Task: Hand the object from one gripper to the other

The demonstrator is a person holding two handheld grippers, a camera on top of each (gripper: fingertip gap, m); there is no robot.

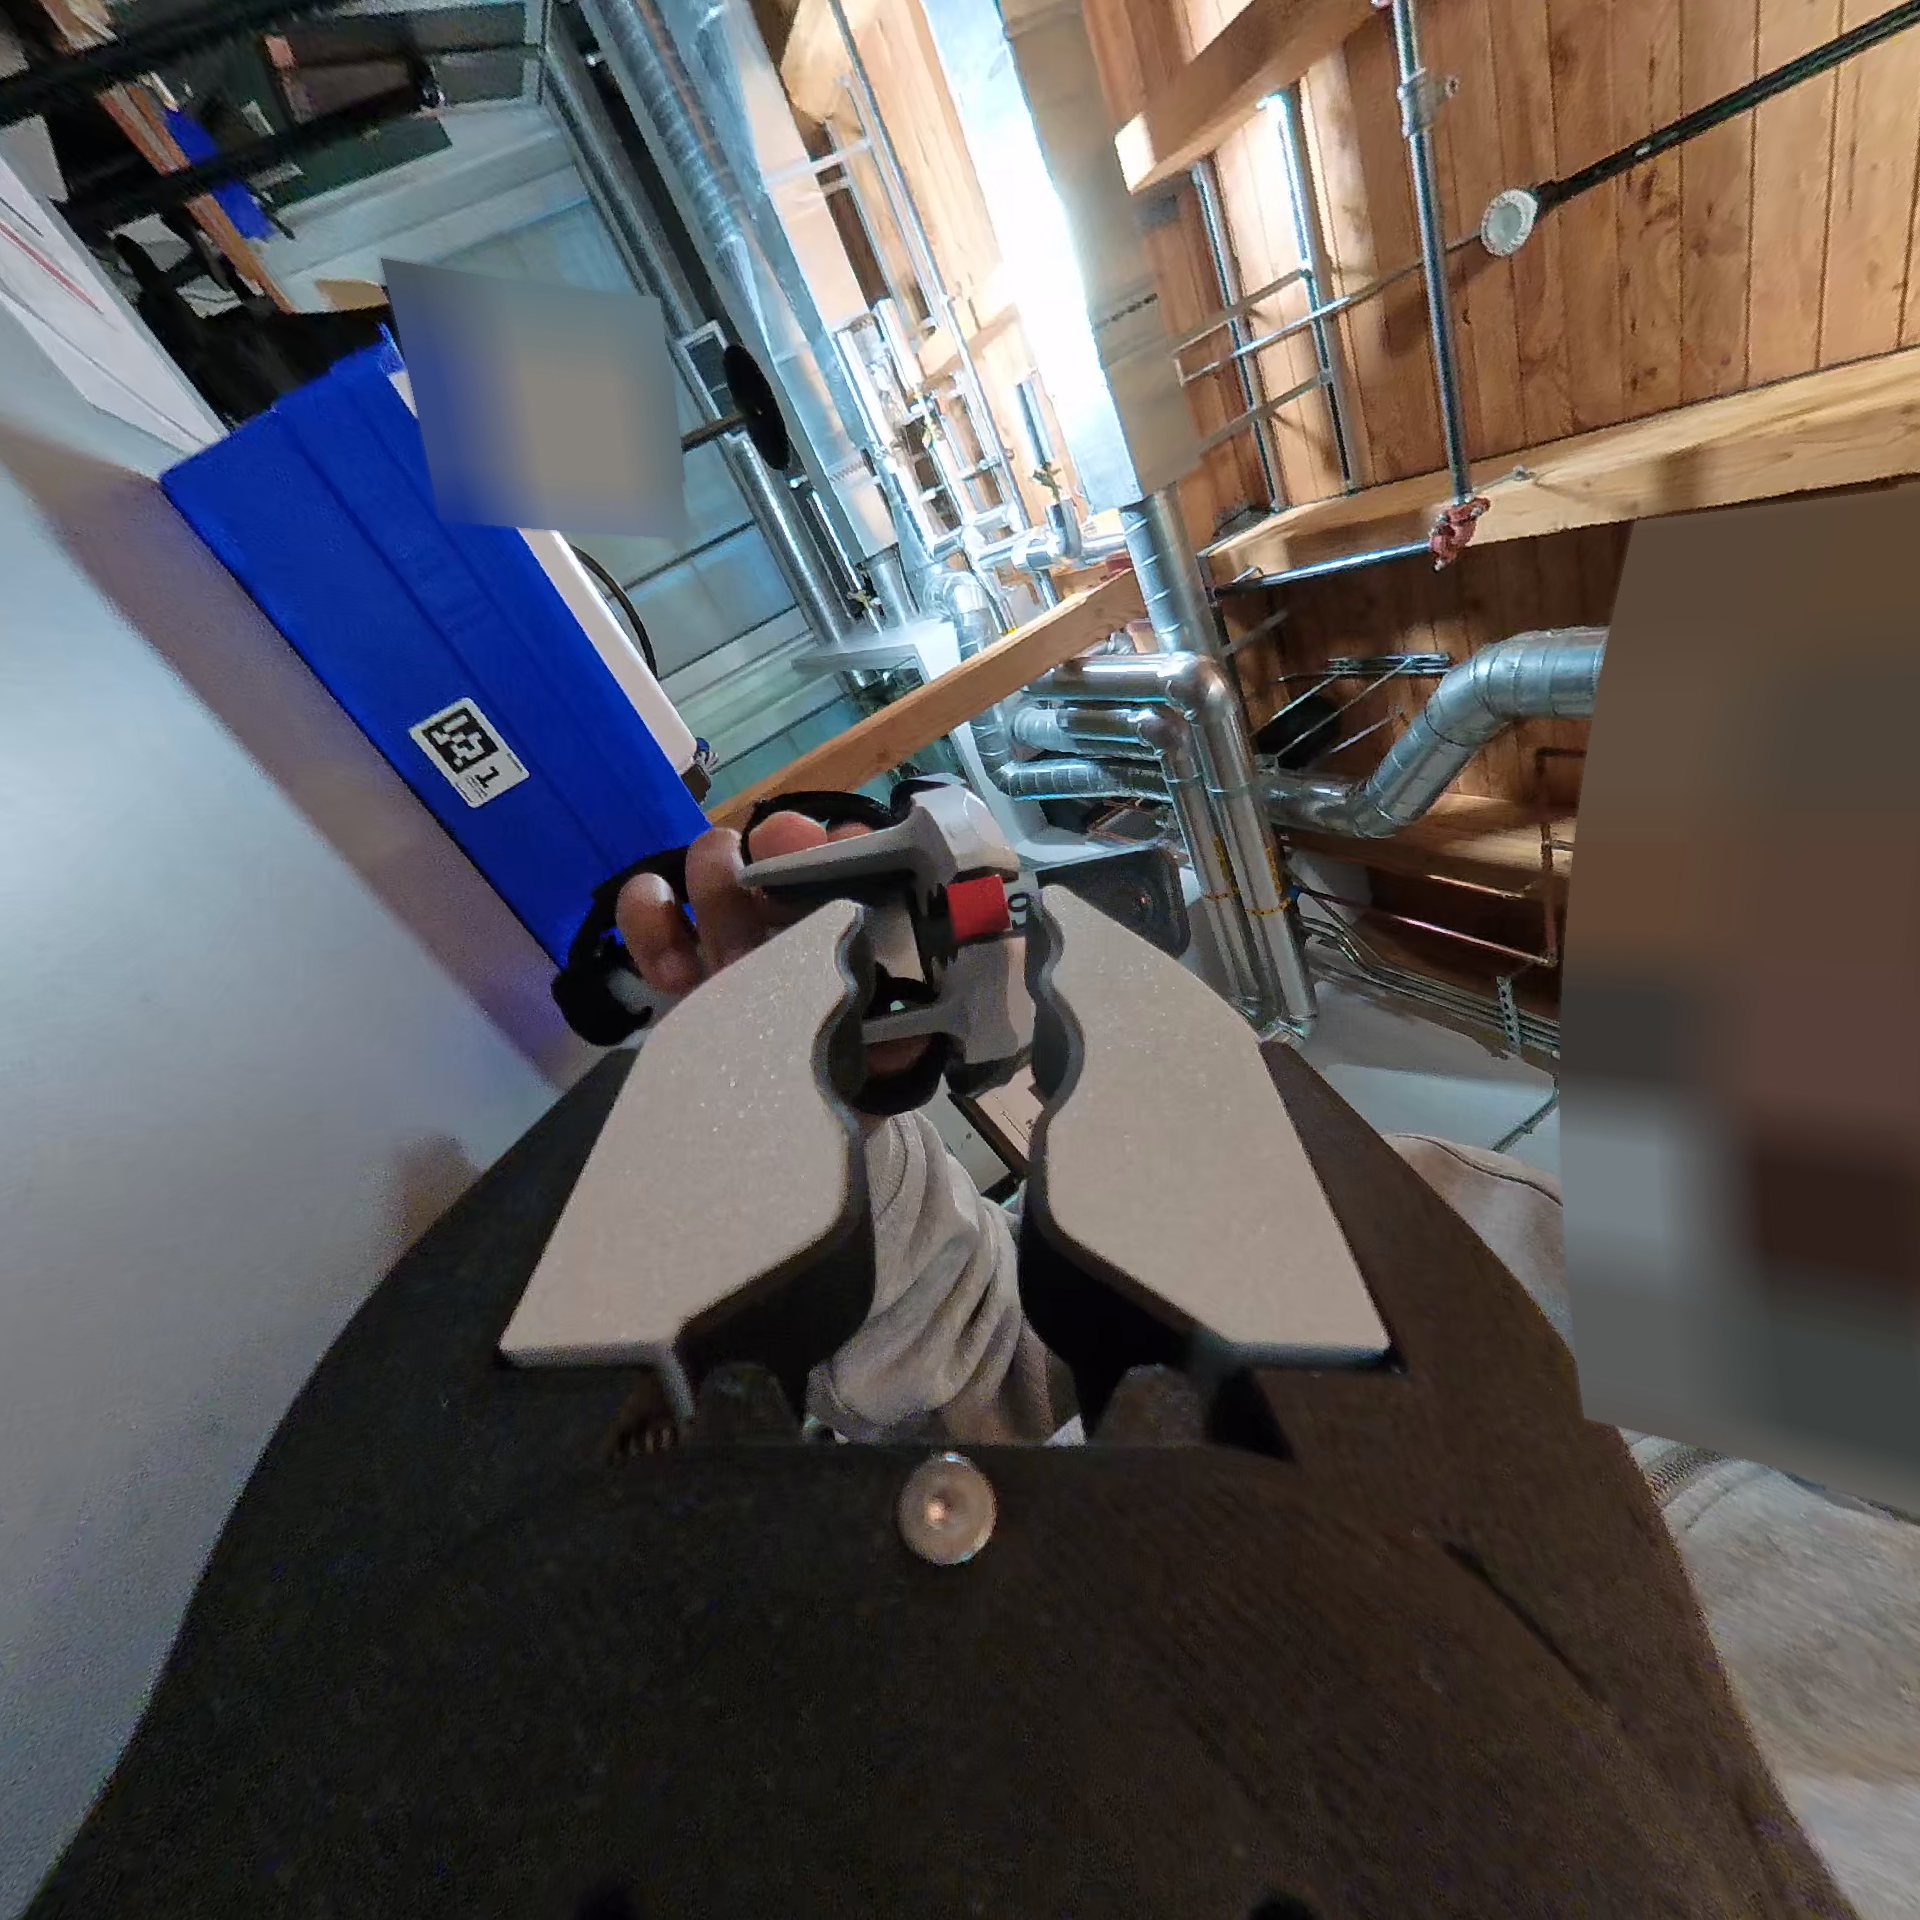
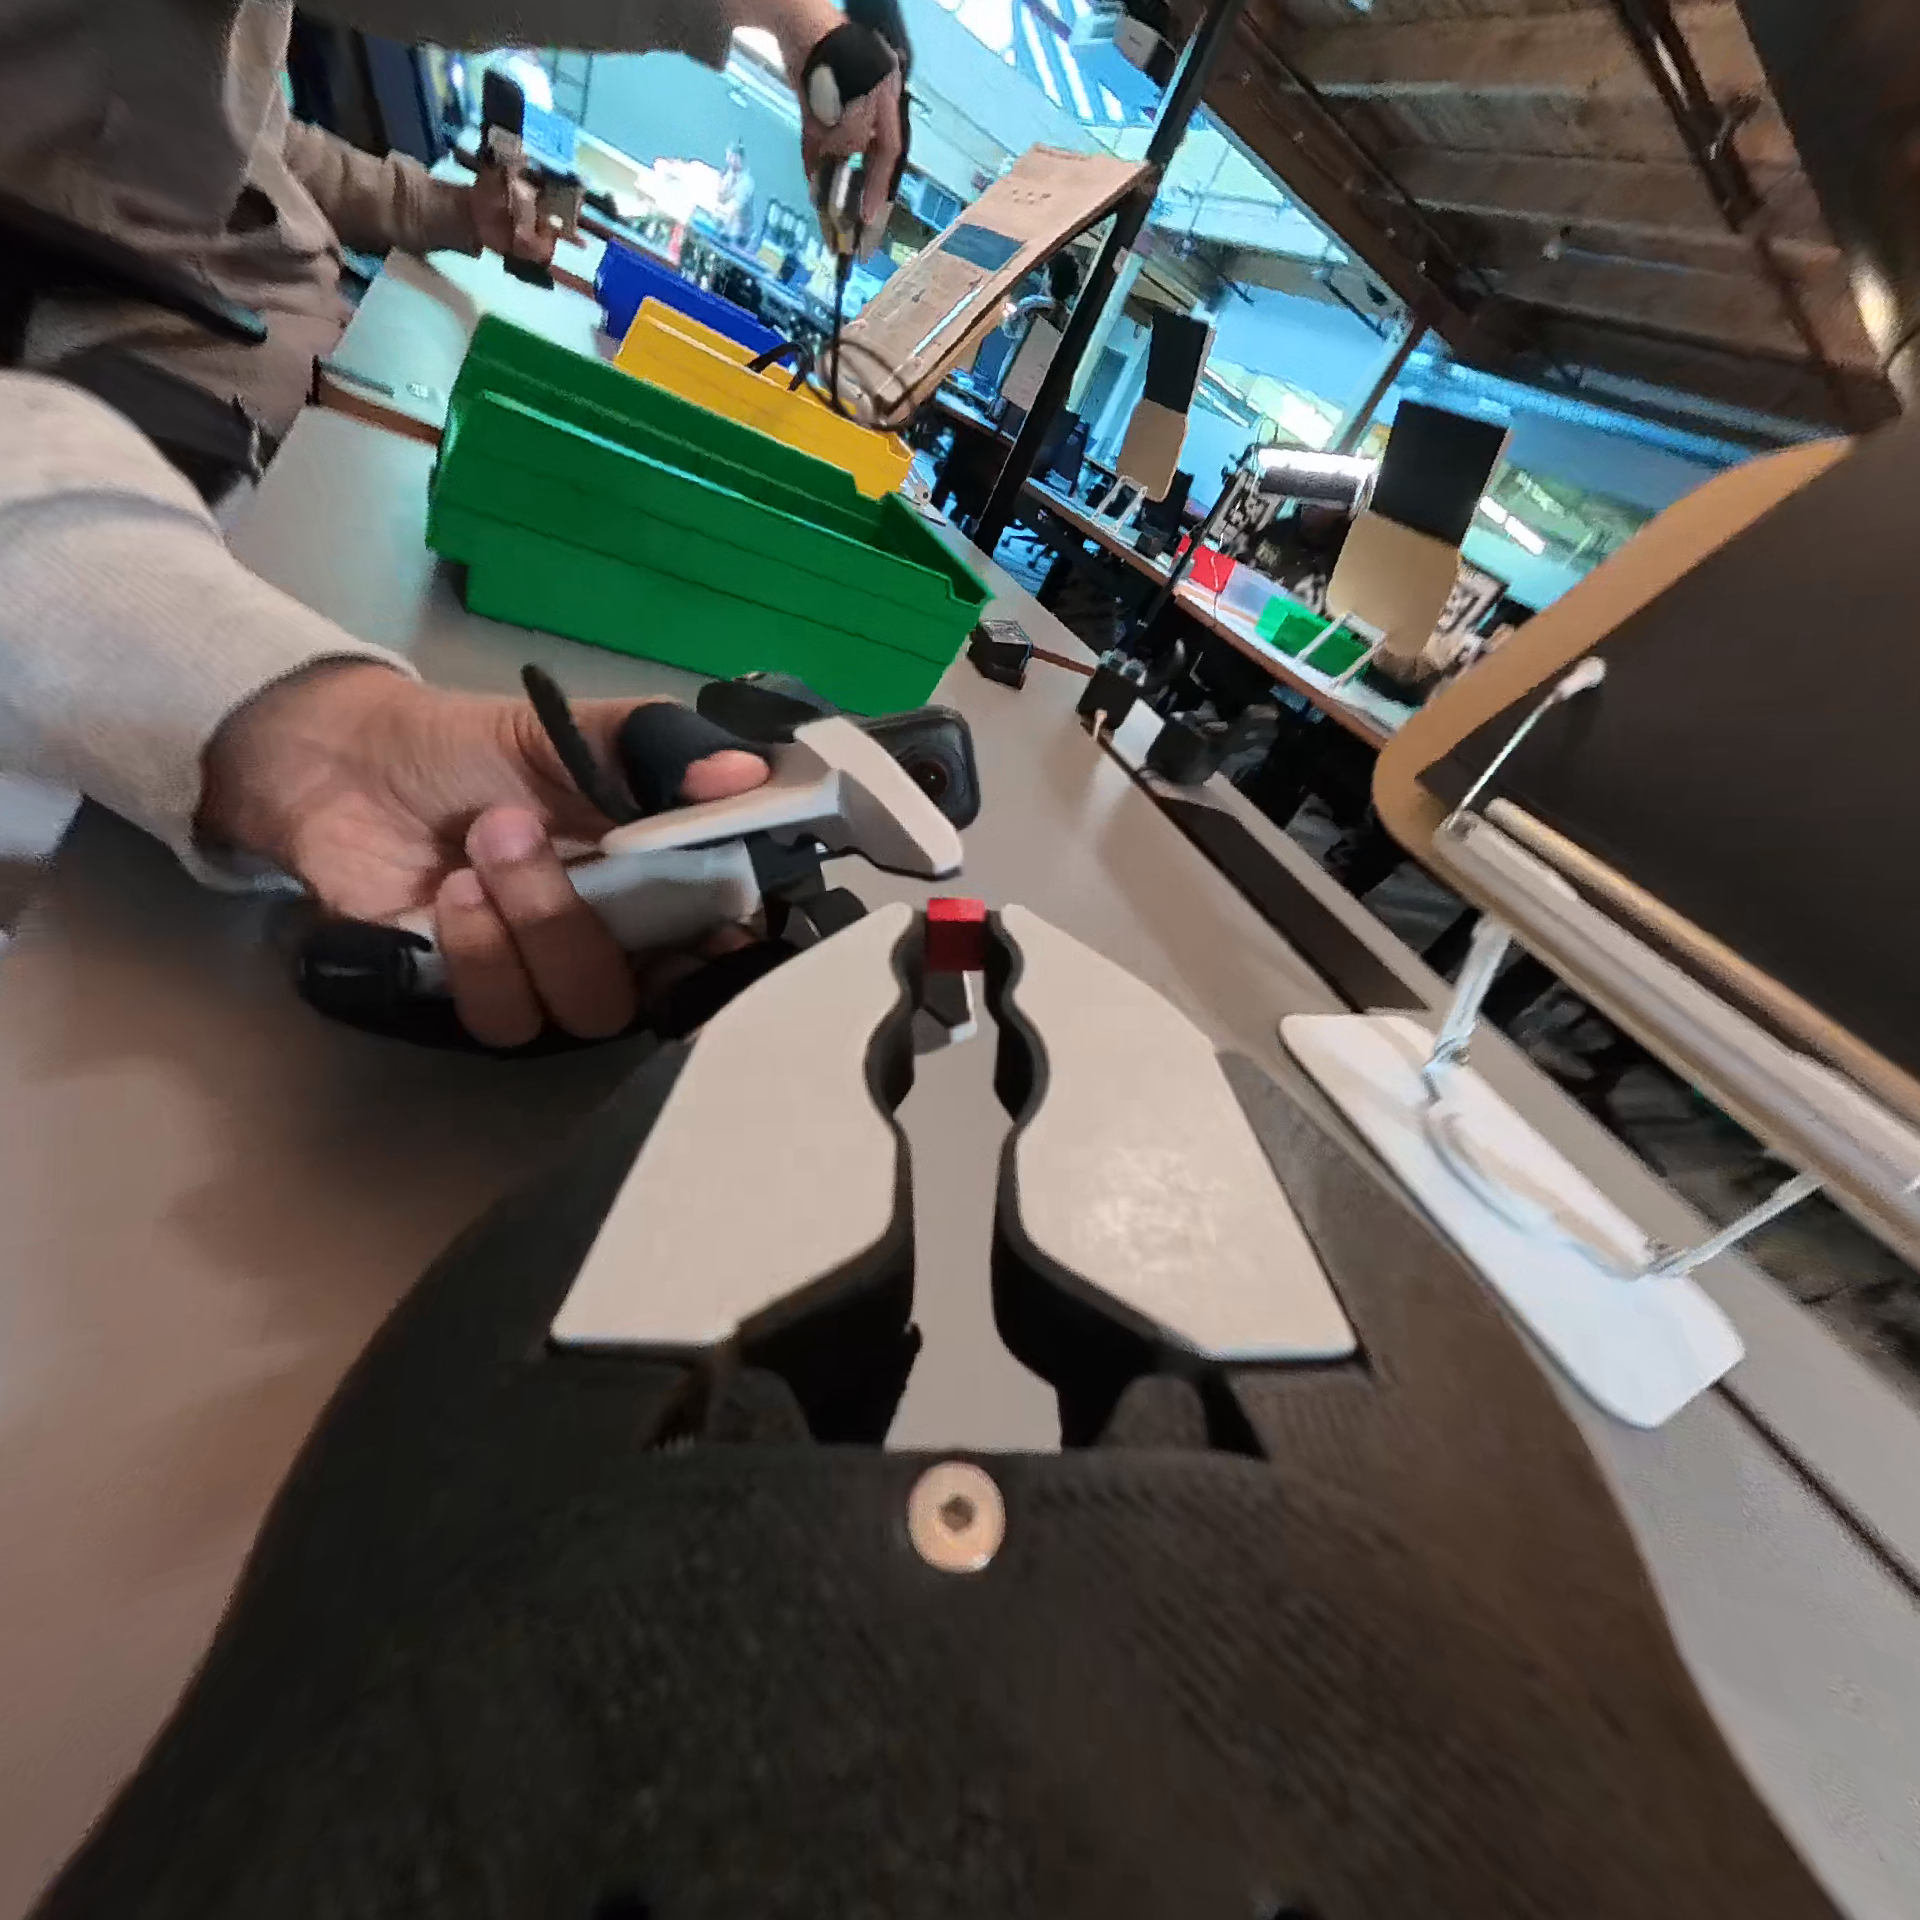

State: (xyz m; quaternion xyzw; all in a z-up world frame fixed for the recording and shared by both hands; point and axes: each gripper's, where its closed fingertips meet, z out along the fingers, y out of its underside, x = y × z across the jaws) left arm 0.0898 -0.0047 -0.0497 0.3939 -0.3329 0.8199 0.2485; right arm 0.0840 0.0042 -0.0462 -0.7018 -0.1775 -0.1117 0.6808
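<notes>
1. At the far left of the right wrist view, my left hand [image 2: 416, 821] comes in from a pale knit sleeve that the frame edge cuts off.
2. That hand holds my left tool [image 1: 948, 909]. Its smooth grey, wavy-edged fingers stand apart with nothing clamped, and they float above the bare counter [image 2: 1091, 883] with free air around them.
3. Behind the hand, ribbed green bins [image 2: 675, 561] sit stacked on the counter, well apart from both tools. A yellow bin [image 2: 748, 395] lies past them, partly hidden.
4. The red block [image 2: 954, 932] is a small matte cube with sharp edges. It sits at the very tips of my right tool [image 2: 954, 914], just beside the left tool's upper finger. I cannot tell whether they touch.
5. My right tool is closed on the block, one grey finger on each side. A dark and white shape in the gap below the block is too hidden to name.
6. To the right, a white flat stand base [image 2: 1507, 1195] with thin wire legs rests near the counter's edge. The dark board it carries is cut off by the frame.
</notes>
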